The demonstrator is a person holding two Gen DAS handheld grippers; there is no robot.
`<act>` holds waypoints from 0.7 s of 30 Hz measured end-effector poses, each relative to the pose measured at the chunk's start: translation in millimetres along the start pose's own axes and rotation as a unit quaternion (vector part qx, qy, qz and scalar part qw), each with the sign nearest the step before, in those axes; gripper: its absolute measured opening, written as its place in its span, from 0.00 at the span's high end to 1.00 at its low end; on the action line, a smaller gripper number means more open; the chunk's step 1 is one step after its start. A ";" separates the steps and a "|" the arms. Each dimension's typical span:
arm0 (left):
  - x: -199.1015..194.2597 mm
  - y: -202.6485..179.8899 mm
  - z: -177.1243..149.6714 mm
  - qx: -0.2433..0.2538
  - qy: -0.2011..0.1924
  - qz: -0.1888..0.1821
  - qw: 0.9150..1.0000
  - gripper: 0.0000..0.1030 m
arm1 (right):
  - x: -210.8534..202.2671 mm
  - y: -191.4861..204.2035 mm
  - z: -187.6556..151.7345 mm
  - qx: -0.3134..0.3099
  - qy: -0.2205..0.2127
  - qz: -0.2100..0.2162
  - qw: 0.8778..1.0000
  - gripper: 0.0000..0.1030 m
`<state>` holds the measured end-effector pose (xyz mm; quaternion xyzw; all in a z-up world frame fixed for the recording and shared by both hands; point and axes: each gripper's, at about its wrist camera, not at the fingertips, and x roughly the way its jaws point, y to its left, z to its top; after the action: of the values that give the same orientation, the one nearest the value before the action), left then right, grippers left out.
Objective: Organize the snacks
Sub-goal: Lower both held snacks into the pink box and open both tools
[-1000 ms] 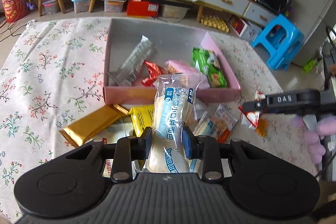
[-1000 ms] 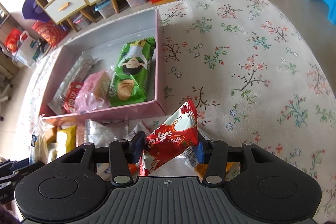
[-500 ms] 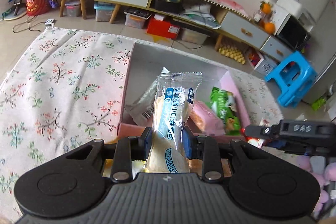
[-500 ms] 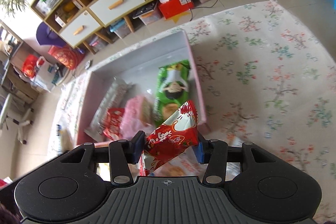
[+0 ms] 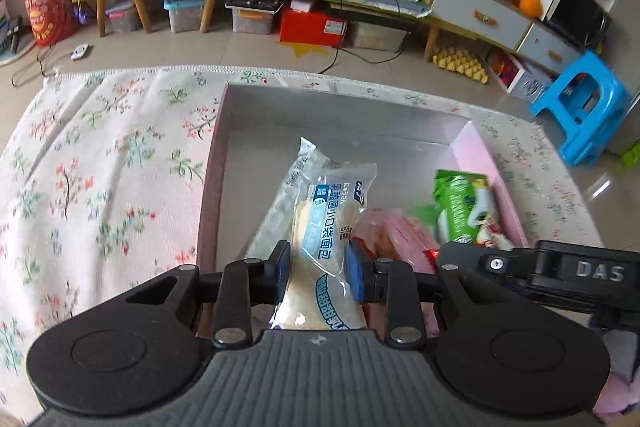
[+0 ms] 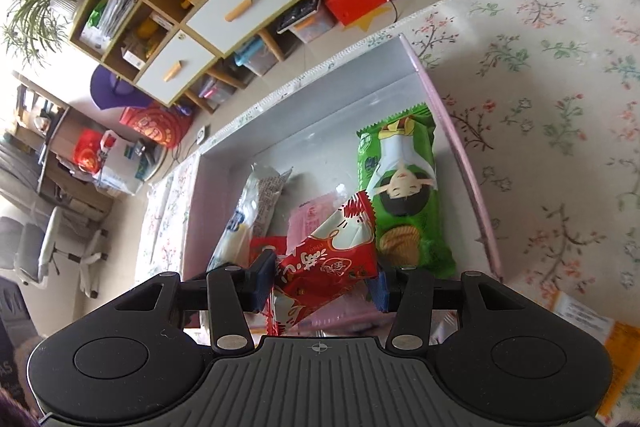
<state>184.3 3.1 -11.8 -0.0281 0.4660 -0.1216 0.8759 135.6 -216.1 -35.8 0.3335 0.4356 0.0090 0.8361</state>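
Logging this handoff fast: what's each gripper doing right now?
Left gripper: shut on the bread packet.
Right gripper: shut on the red snack packet.

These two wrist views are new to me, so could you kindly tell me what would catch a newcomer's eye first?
Most striking is the clear bread packet clamped in the left gripper, held above the pink box. The right gripper likewise grips a red snack packet over the same box. Inside, a bright green chip bag lies along the box's right wall, on a floral tablecloth.
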 end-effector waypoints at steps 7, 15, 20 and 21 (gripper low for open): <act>9.5 8.2 8.7 -0.012 -0.030 0.014 0.999 0.74 | 1.6 -1.1 2.5 -0.023 -0.034 -0.007 0.999 0.54; 6.7 9.5 7.4 -0.028 -0.058 0.007 0.998 0.73 | 0.2 3.4 2.8 -0.041 -0.070 -0.033 0.996 0.52; -4.5 9.1 4.9 -0.040 -0.074 -0.033 0.996 0.59 | -6.3 -0.4 5.4 -0.014 -0.078 -0.029 0.996 0.37; -7.6 8.1 4.6 -0.040 -0.075 -0.036 0.996 0.53 | -7.8 -0.3 6.4 -0.009 -0.080 -0.027 0.996 0.34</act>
<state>185.6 12.6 -4.4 -0.0885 0.4018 -0.1320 0.9018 135.4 -222.2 -27.8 0.3137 0.3762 -0.0357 0.8711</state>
